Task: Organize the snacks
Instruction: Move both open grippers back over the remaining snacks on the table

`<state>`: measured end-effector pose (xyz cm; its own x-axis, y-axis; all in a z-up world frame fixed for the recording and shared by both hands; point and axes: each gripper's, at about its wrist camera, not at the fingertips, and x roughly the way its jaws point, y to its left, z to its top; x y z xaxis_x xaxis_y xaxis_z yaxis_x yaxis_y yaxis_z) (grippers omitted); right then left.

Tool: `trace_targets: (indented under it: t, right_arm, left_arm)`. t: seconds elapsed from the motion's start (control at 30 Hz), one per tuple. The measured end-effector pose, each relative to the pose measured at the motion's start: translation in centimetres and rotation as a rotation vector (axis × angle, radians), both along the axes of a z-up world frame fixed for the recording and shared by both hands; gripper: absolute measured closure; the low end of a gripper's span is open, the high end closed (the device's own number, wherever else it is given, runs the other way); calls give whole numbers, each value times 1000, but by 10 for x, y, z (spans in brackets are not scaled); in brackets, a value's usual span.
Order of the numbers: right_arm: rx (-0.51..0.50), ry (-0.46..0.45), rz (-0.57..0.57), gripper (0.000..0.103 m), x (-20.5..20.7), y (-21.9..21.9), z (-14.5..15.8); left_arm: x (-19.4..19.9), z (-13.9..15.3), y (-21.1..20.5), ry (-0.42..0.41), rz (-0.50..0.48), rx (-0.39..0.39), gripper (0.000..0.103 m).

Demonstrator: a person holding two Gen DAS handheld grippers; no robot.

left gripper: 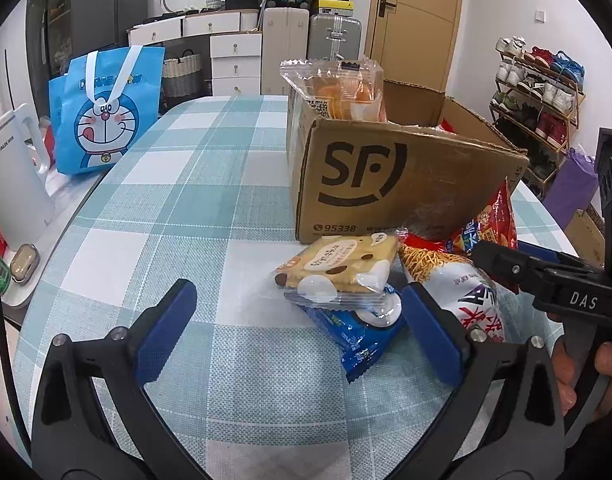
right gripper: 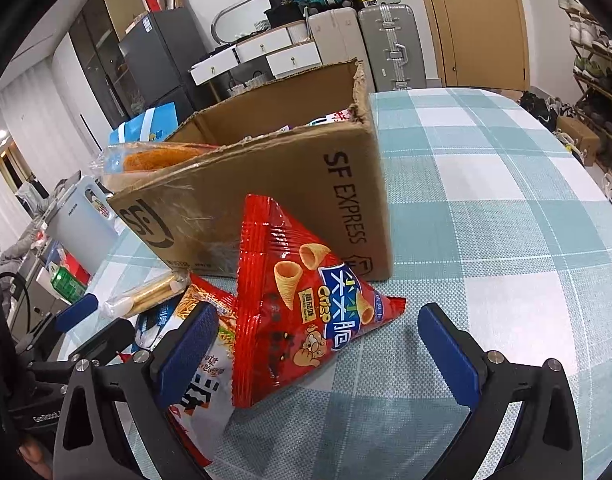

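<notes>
Both tools spread: left tool (left gripper: 298, 320) by biscuit pack (left gripper: 337, 268), right tool (right gripper: 317, 344) seemingly around red crisp bag (right gripper: 298, 304).

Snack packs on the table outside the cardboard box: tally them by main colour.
Red: 1, the cone crisp bag
White and red: 1, the noodle snack bag
Cream: 1, the biscuit pack
Blue: 1, the wrapper beneath it
Total: 4
</notes>
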<state>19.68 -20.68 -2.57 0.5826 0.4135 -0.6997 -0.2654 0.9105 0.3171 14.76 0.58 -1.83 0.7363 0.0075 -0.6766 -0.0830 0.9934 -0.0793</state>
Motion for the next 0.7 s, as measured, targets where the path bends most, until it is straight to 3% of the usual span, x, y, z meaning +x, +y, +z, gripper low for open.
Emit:
trace_targets:
  t: [0.3, 0.57, 0.7]
  right_arm:
    - [19, 5, 20, 24, 1, 0, -1]
    - [101, -15, 19, 58, -5, -12, 1]
    - [129, -31, 17, 64, -9, -16, 3]
  left_arm:
    - [0, 0, 0, 3, 1, 1, 1]
    - [0, -1, 3, 7, 4, -6, 1]
    - [0, -2, 5, 11, 9, -16, 1]
